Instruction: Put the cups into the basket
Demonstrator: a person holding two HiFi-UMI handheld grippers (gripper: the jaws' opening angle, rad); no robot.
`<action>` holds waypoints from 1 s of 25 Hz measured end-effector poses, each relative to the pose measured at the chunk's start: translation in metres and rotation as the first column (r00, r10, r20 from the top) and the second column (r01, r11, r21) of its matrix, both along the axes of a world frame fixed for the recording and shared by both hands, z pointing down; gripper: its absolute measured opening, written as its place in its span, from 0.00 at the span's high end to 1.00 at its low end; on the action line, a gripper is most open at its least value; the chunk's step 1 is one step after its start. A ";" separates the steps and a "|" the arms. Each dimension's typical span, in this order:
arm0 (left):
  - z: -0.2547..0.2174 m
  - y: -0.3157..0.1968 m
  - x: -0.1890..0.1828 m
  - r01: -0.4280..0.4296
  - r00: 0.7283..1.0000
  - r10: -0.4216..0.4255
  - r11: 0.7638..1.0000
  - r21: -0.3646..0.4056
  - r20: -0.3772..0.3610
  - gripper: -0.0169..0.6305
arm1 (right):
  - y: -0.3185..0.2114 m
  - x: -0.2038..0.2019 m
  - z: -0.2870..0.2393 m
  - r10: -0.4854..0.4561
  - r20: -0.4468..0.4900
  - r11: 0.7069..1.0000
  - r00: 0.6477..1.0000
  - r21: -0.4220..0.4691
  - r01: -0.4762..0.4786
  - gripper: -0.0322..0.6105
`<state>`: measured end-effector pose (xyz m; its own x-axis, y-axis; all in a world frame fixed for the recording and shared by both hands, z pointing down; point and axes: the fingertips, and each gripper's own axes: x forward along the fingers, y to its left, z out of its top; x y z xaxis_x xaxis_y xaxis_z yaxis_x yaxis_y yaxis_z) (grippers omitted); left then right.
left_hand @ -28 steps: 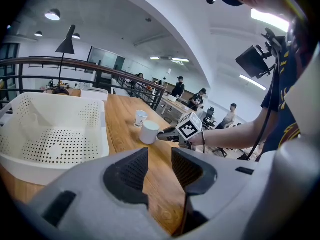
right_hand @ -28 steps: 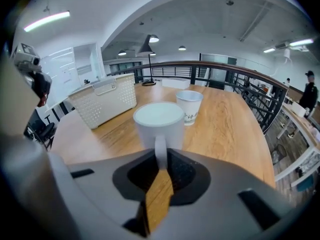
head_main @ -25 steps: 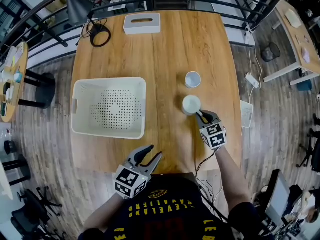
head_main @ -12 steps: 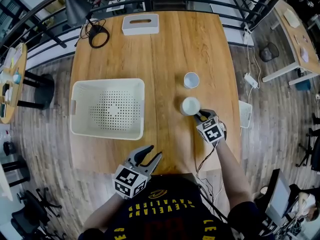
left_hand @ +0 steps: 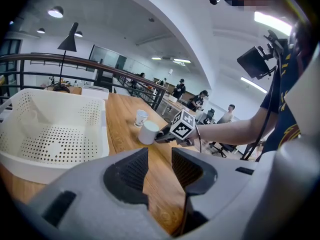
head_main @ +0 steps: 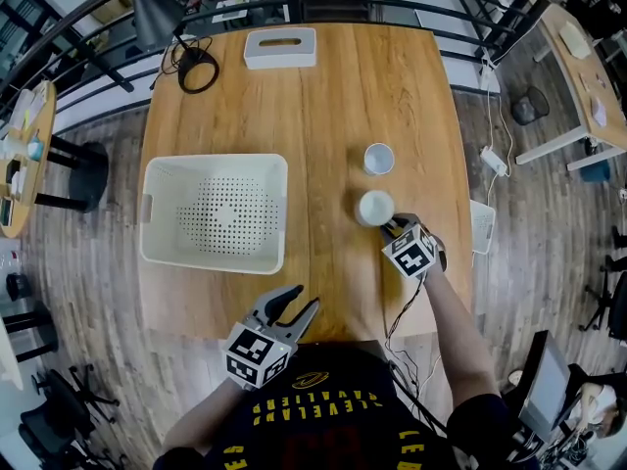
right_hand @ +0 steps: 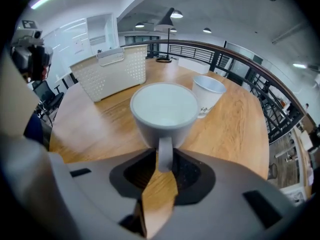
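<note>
Mug: the white mug [head_main: 375,208] stands upright on the right half of the worktop [head_main: 333,96]. Its mouth faces up, its long axis is vertical, and its handle points toward the person's near right.
Paper cup: the paper cup [head_main: 378,158] is upright with its mouth up, just beyond the mug and apart from it.
Basket: the white basket [head_main: 157,179] sits on the left half with its open top up, and its left wall is near the worktop's left edge.
Right hand-held gripper: the right hand-held gripper [head_main: 395,226] points steeply down at the mug. Its jaws have just been opening, and the handle stands between them with wood showing beside it, unclamped.
Left hand-held gripper: the left hand-held gripper [head_main: 299,306] is at the near edge with its jaws apart and only wood between them.
Change: the marker cube on the right one has rolled since a second ago. The mug, paper cup, basket and left one keep their places.
Room: bare wood lies between mug and basket, and the right edge is near the mug.
Far edge: a white box [head_main: 280,47] and a coiled cable [head_main: 196,67] lie well apart from the cups.
</note>
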<state>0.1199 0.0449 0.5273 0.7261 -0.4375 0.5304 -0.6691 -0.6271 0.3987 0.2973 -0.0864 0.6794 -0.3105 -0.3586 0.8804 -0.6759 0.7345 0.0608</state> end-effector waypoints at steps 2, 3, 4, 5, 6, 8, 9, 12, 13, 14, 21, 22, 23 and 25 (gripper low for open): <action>0.000 0.001 -0.001 0.000 1.000 0.000 1.000 -0.002 0.002 0.75 | -0.002 0.001 -0.002 0.009 0.002 1.000 1.000 -0.009 -0.009 0.80; 0.000 0.001 -0.001 0.001 1.000 -0.001 1.000 -0.003 0.003 0.75 | -0.003 0.002 -0.002 0.014 0.001 1.000 1.000 -0.014 -0.014 0.79; 0.000 0.001 -0.002 0.002 1.000 -0.002 1.000 -0.004 0.003 0.75 | -0.003 0.003 -0.003 0.020 -0.001 1.000 1.000 -0.019 -0.020 0.79; 0.000 0.002 -0.002 0.004 1.000 -0.004 1.000 -0.004 0.004 0.75 | -0.003 0.005 -0.002 0.026 -0.003 0.999 1.000 -0.025 -0.026 0.79; 0.000 0.002 -0.003 0.007 1.000 -0.007 1.000 -0.005 0.004 0.75 | -0.004 0.006 -0.002 0.033 -0.002 0.999 0.999 -0.033 -0.033 0.79; 0.001 0.002 -0.006 0.014 1.000 -0.014 1.000 -0.005 0.003 0.75 | -0.004 0.005 -0.001 0.033 0.000 0.998 0.999 -0.056 -0.033 0.80; 0.001 0.002 -0.007 0.016 1.000 -0.016 1.000 -0.005 0.003 0.75 | -0.005 0.004 0.000 0.027 0.003 0.997 1.000 -0.066 -0.027 0.86; 0.000 0.002 -0.012 0.018 1.000 -0.018 1.000 -0.002 0.003 0.75 | -0.005 0.002 0.003 0.042 0.030 0.996 0.999 -0.079 -0.040 0.87; 0.000 0.002 -0.013 0.019 1.000 -0.019 1.000 -0.002 0.004 0.75 | -0.004 0.001 0.003 0.058 0.048 0.996 0.997 -0.073 -0.055 0.87; 0.000 0.002 -0.015 0.022 1.000 -0.022 1.000 -0.002 0.004 0.75 | -0.004 0.000 0.002 0.072 0.072 0.996 0.995 -0.064 -0.067 0.87; 0.003 0.002 -0.024 0.021 1.000 -0.021 1.000 -0.014 0.004 0.75 | 0.004 -0.013 -0.016 0.144 0.248 0.989 0.958 -0.007 -0.147 0.88; 0.003 0.002 -0.023 0.015 1.000 -0.015 1.000 -0.014 0.003 0.75 | 0.005 -0.015 -0.019 0.155 0.267 0.987 0.951 0.002 -0.161 0.88; 0.004 0.002 -0.023 0.010 1.000 -0.010 1.000 -0.013 0.002 0.75 | 0.006 -0.016 -0.023 0.163 0.284 0.985 0.945 0.011 -0.173 0.88; 0.003 0.002 -0.023 0.001 1.000 -0.001 1.000 -0.013 0.000 0.75 | 0.006 -0.020 -0.030 0.168 0.302 0.982 0.938 0.031 -0.185 0.88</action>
<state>0.0965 0.0468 0.5307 0.7261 -0.4312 0.5356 -0.6693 -0.6217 0.4069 0.2776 -0.0801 0.6495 -0.4817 -0.4789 0.7339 -0.7881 0.6029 -0.1239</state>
